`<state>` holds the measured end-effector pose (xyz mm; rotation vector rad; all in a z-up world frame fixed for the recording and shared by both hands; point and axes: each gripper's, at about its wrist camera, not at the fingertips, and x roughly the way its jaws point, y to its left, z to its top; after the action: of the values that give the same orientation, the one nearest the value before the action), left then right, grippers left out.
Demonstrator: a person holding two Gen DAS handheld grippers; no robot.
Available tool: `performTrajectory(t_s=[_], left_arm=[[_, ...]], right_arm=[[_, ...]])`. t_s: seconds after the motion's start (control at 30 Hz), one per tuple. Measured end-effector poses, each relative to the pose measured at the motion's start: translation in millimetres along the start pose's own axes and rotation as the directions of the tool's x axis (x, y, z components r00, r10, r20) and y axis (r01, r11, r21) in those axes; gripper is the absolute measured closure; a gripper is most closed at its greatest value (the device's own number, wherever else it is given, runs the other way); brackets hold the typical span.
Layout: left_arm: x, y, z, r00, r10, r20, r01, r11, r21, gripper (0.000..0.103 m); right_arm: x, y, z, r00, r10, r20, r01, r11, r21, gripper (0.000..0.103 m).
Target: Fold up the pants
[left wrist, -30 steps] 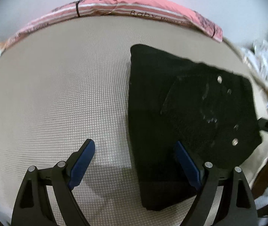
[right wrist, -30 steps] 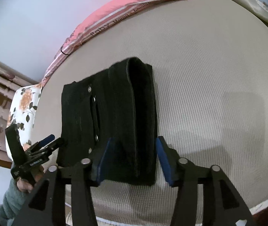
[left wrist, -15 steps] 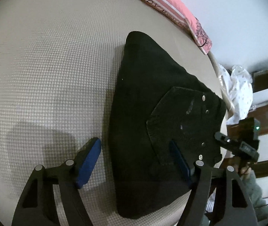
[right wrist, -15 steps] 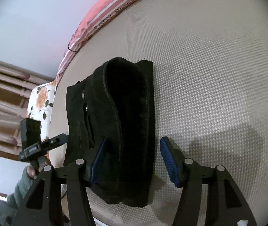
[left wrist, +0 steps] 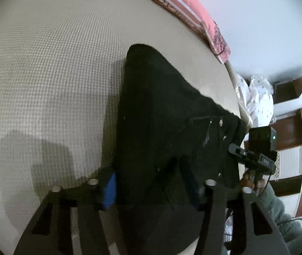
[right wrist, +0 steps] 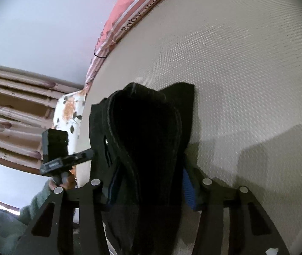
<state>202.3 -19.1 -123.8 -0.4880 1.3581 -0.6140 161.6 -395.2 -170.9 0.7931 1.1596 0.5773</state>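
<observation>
— So, where are the pants [left wrist: 163, 127] now?
— On the beige mattress [left wrist: 51, 68], folded, the near end lifted.
— And your left gripper [left wrist: 153, 182]?
— Its fingers stand on both sides of the cloth; if they pinch it, I cannot tell.
— Your right gripper [right wrist: 148, 182]?
— The same, cloth between its blue pads [right wrist: 188, 188].

Black pants [left wrist: 161, 127] bunched between blue pads [left wrist: 110, 191] of left gripper [left wrist: 151, 189], above beige mattress [left wrist: 55, 63]; right gripper [left wrist: 257, 155] alongside.
</observation>
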Motion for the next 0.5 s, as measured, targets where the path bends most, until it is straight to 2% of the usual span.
performTrajectory(t_s=[0.17, 0.23, 0.33, 0.5], left_arm=[[1.3, -6.1, 1.6, 0.999, 0.032, 0.028, -0.032, 0.999, 0.004, 0.070], [-2.1, -10.9, 0.4, 0.999, 0.025, 0.041, -0.025, 1.000, 0.010, 0.079], [-6.3, -16.2, 2.0, 0.998, 0.032, 0.052, -0.032, 0.999, 0.016, 0.083], [-19.9, -22.3, 5.6, 0.996, 0.016, 0.089, -0.018, 1.000, 0.025, 0.086]], right_arm=[[4.6, 4.9, 0.2, 0.999, -0.007, 0.045, 0.006, 0.999, 0.033, 0.071], [1.1, 9.3, -2.4, 0.998, -0.011, 0.063, 0.008, 0.999, 0.044, 0.075], [-4.4, 20.9, -3.0, 0.996, 0.011, 0.087, -0.017, 0.998, 0.063, 0.079], [-6.0, 54.3, 2.2, 0.995, -0.004, 0.097, 0.002, 1.000, 0.023, 0.080]])
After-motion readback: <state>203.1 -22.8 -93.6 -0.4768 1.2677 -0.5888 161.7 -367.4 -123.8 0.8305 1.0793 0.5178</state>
